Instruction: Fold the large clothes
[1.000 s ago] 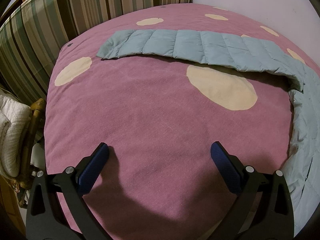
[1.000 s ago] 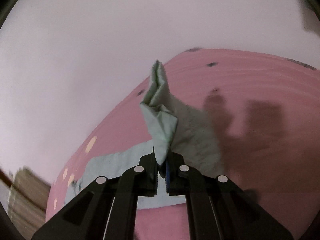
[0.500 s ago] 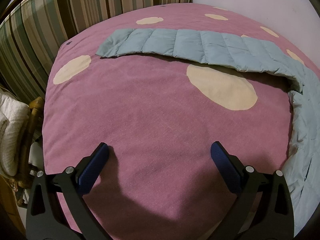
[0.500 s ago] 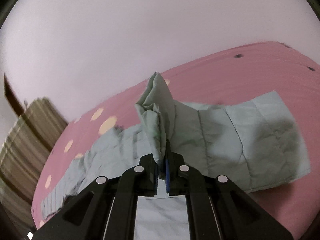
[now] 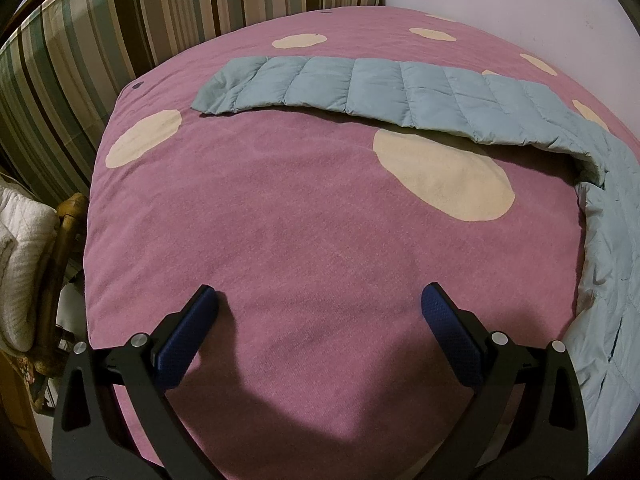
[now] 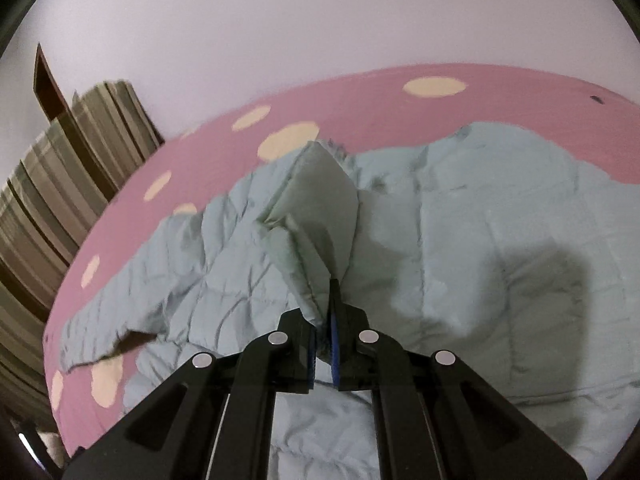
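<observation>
Pale-blue quilted jacket [image 6: 460, 240] cuff pinched in right gripper [image 6: 323, 344], over jacket body; other sleeve [image 5: 360, 88] stretched sideways, beyond spread, empty left gripper [image 5: 320, 320].

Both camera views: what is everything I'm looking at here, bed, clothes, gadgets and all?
Quilted jacket: one, pale blue-green, spread on the bed; one sleeve stretches left.
Bedspread: one, pink with cream oval spots, under the jacket.
Striped cushions: at least two, green, brown and cream, standing at the bed's far left edge.
White padded thing: one, on a wooden frame left of the bed.
Wall: pale, behind the bed.
Left gripper: black with blue pads, open, above bare bedspread.
Right gripper: black, shut on a bunched fold of the jacket.
</observation>
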The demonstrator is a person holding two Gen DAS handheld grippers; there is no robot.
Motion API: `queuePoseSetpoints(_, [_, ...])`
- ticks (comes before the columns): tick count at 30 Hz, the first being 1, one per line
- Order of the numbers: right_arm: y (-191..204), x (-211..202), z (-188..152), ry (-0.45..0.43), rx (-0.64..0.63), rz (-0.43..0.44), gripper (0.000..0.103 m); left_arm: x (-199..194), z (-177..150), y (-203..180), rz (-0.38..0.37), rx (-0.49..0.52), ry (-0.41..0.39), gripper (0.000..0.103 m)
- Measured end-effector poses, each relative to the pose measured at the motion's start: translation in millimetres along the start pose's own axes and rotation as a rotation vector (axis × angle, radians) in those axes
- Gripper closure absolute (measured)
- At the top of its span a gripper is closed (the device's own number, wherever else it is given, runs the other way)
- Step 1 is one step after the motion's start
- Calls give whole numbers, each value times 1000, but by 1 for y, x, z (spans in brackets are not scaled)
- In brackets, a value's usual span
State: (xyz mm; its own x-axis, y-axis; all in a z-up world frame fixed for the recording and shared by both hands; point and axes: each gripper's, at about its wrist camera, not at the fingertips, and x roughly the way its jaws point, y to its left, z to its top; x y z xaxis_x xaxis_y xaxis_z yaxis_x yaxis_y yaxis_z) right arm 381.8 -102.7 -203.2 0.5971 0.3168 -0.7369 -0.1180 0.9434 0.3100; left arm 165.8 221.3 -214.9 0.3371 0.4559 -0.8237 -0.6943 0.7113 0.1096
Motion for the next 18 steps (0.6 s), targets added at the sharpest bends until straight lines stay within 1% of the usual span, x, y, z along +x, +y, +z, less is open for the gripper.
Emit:
queuePoseSetpoints(2, [2,6,-6,34,-11,-10,98,0,0,0,0,0,0,2])
queuePoseSetpoints(5, [4,13,-4,65,-23,-27,98,0,0,0,1,1,0,2])
queuePoseSetpoints(6, [4,15,-5,74,-27,-30,95,0,0,0,0,0,0,2])
queuePoseSetpoints(8, [9,21,-4,88,-40,-48,94,0,0,0,0,0,0,2])
queuePoseSetpoints(10, [14,21,-4,86,-53,-49,91,0,0,0,1,1,0,2])
queuePoseSetpoints(11, [17,20,-5,85,-59,-36,84,0,0,0,1,1,0,2])
queuePoseSetpoints(12, [20,19,-5,86,-63,-22,71,0,0,0,1,1,0,2])
queuePoseSetpoints(13, [24,17,-5,86,-67,8,63,0,0,0,1,1,0,2])
queuePoseSetpoints(14, [28,14,-6,84,-74,28,46,0,0,0,2,2,0,2])
queuePoseSetpoints(15, [35,11,-8,81,-90,43,40,0,0,0,1,1,0,2])
queuePoseSetpoints(18, [47,-9,-12,69,-131,95,40,0,-1,0,1,1,0,2])
